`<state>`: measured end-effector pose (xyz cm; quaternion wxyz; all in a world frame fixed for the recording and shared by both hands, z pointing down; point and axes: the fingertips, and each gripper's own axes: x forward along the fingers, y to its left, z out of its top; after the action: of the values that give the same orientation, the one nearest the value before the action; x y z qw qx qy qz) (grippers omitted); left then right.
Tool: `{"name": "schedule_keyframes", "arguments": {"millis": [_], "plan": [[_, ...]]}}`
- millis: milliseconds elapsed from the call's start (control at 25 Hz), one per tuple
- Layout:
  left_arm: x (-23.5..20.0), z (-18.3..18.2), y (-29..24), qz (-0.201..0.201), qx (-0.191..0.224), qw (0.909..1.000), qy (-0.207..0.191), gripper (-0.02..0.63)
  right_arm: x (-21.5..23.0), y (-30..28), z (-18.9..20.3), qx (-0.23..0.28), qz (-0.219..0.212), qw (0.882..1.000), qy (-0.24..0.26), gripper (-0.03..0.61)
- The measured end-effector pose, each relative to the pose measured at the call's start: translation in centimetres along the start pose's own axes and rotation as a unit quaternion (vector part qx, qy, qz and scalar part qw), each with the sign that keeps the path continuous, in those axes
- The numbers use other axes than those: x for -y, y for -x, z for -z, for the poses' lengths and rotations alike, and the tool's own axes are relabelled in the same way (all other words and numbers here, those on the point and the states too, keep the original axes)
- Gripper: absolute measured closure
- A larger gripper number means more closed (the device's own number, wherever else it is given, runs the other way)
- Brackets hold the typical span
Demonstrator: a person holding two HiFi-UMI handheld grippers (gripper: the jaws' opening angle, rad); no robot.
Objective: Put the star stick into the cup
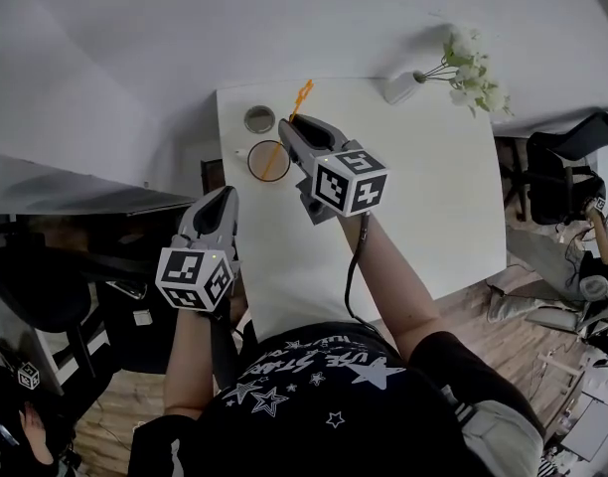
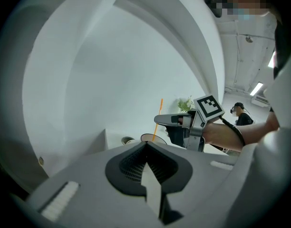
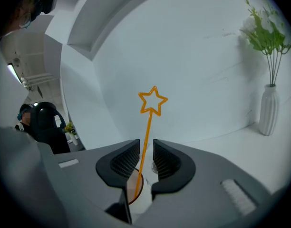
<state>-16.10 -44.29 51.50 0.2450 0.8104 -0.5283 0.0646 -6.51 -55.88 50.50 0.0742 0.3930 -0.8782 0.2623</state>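
The star stick (image 3: 149, 122) is seen standing steeply, its lower end already inside the cup (image 1: 252, 153) on the tabletop (image 1: 423, 197) and its star up in the air. The right hand-held gripper (image 3: 146, 145) is held directly above the cup with its jaws apart. The stick passes between the ribbed pads, but it is not pinched by them. The left hand-held gripper (image 2: 146, 145) is kept low at the tabletop's near-left edge, with its jaws together and nothing in them.

The step in hand is judged to be the release. It would be done best if the right jaws were kept wide and drawn straight up and back, so that the stick is not brushed. The stick should be left to lean on the rim. A sideways pull is to be avoided, since the cup looks light and could be tipped.

No brand or label can be read on the cup or the stick. Only black-and-white square markers are carried by the cubes. White lettering among stars is seen on the dark shirt, but it cannot be made out with certainty.
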Motion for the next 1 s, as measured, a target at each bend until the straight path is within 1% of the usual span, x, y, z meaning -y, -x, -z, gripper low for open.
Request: {"name": "schedule_keyframes", "arguments": {"millis": [160,240,400,640,760,800,1000], "plan": [[0.4,0.1,0.2,0.003,0.001,1.0000,0.003,0.611,-0.1,0.3,0.6,-0.006,-0.002,1.000,-0.011,0.430],[0.7,0.2,0.5,0.000,0.002,1.0000,0.002,0.611,-0.1,0.8,0.8,-0.006,-0.001,1.000,-0.011,0.422],[1.8,0.0,1.5,-0.009,0.008,0.9999,-0.007,0.611,-0.4,2.9,0.7,0.004,-0.003,1.000,-0.013,0.426],[4.8,-0.7,3.3,-0.010,0.020,0.9996,-0.018,0.611,-1.2,7.4,0.6,0.012,-0.011,1.000,-0.011,0.455],[6.5,-1.2,4.4,-0.008,0.030,0.9991,-0.029,0.611,-2.2,9.8,0.3,0.021,-0.018,1.000,-0.004,0.548],[7.1,-1.4,4.7,-0.008,0.034,0.9989,-0.033,0.611,-2.6,10.5,0.1,0.025,-0.023,0.999,-0.002,0.565],[10.1,-2.5,4.8,-0.009,0.044,0.9980,-0.045,0.611,-3.1,13.5,-1.2,0.035,-0.047,0.998,0.002,0.565]]}}
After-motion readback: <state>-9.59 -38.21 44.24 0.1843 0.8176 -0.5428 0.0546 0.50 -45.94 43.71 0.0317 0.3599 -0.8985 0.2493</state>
